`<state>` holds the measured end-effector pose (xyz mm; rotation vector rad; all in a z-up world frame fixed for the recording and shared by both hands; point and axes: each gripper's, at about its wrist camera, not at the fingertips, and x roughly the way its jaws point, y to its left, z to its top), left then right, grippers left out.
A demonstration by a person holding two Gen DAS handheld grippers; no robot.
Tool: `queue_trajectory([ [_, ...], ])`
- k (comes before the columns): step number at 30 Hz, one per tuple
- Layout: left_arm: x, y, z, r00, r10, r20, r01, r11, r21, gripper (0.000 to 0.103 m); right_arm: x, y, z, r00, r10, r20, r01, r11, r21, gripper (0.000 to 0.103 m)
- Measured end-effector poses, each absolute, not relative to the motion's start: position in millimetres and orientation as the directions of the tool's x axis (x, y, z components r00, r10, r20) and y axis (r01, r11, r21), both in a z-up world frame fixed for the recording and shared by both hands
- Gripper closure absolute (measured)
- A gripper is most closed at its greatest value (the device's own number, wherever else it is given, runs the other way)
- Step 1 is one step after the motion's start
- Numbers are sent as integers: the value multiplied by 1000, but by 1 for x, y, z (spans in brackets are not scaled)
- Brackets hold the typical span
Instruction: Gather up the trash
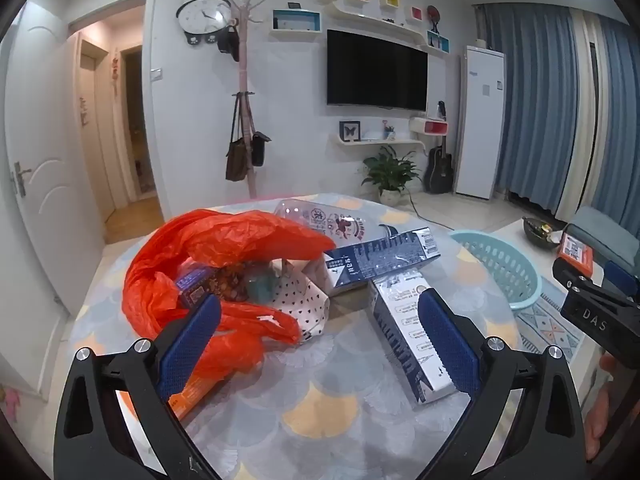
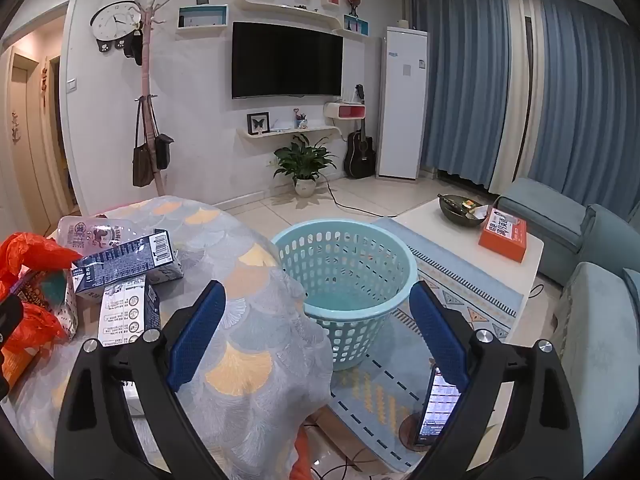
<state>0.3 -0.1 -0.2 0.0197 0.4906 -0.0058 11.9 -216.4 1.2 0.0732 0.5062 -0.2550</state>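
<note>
The black body of the right claw, seen at the right edge of the left wrist view, carries the letters "DAS". An orange box (image 2: 505, 236) on the white coffee table (image 2: 460, 264) has large print too blurred to read. The clear plastic bottle (image 1: 320, 222) lying on the tabletop (image 1: 320, 392) has a red and blue label, its writing not legible. 2 navy and white cartons lie near it: 1 carton (image 1: 380, 258) shows a barcode, and the other carton (image 1: 408, 328) shows rows of small print and round icons.

An orange plastic bag (image 1: 224, 248) lies open on the tabletop, with small packets inside and a dotted white wrapper (image 1: 304, 304) at its mouth. A light blue perforated basket (image 2: 348, 276) stands on the rug beside the tabletop; nothing shows inside it. A dark bowl (image 2: 460, 210) on the coffee table holds small items.

The left claw (image 1: 316, 344) is spread wide over the trash and grips nothing. The right claw (image 2: 316, 332) is equally wide apart, empty, aimed toward the basket.

The tabletop wears a grey cloth with yellow fan shapes. Behind are a wall television (image 2: 286, 62), a panda clock (image 2: 114, 20), blue curtains and a grey sofa.
</note>
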Motion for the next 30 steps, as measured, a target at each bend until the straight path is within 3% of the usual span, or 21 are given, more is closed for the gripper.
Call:
queue_trajectory([
  [8, 5, -9, -3, 882, 32, -469, -21, 999, 28, 7, 12, -217, 1, 844, -220, -489, 259, 966, 13, 14],
  [30, -4, 7, 9, 896, -36, -442, 25, 999, -31, 7, 9, -204, 10, 862, -233, -449, 248, 968, -27, 14],
])
